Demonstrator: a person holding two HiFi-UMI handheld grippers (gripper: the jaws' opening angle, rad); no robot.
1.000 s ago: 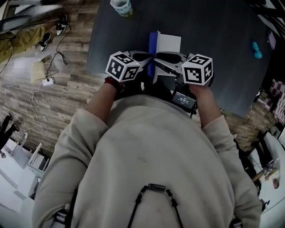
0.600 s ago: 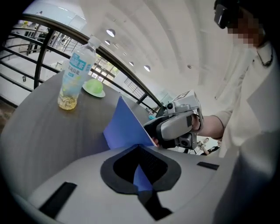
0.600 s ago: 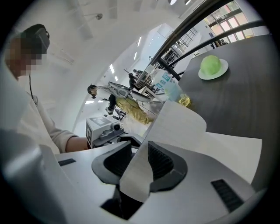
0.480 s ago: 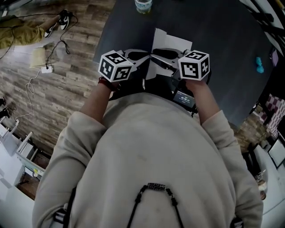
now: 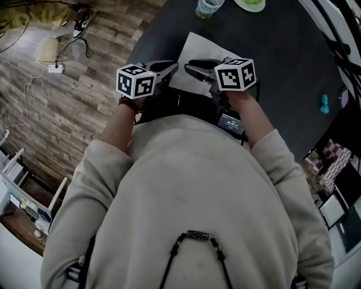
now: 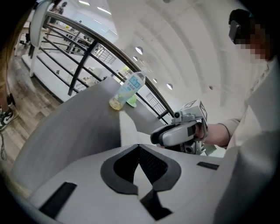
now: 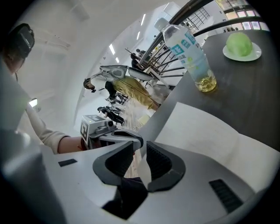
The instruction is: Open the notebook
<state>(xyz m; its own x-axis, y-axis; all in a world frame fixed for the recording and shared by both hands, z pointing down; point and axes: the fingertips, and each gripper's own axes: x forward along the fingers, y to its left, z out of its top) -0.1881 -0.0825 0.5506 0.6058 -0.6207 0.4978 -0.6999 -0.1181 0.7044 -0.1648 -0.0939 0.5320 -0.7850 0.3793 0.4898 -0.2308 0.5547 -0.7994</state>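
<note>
The notebook (image 5: 200,56) lies spread open near the front edge of the dark table (image 5: 282,84), white pages up (image 7: 210,135) (image 6: 130,127). My two grippers face each other over its near edge. The left gripper (image 5: 174,68) (image 6: 139,148) has its tips together, and the white sheet runs into them. The right gripper (image 5: 188,69) (image 7: 141,158) stands just opposite, its jaws closing. A raised corner of the sheet (image 7: 142,169) stands in the gap between them, and the pads do not press on it.
A plastic bottle (image 5: 206,7) (image 7: 192,52) (image 6: 127,89) and a plate with a green round thing (image 5: 250,4) (image 7: 239,43) stand at the table's far side. A small blue object (image 5: 324,103) lies at the right. Wooden floor with cables (image 5: 51,68) is left of the table.
The blue cover that stood upright between the grippers is gone from sight; the white page now lies spread out. Both grippers have shifted along the notebook's near edge.
</note>
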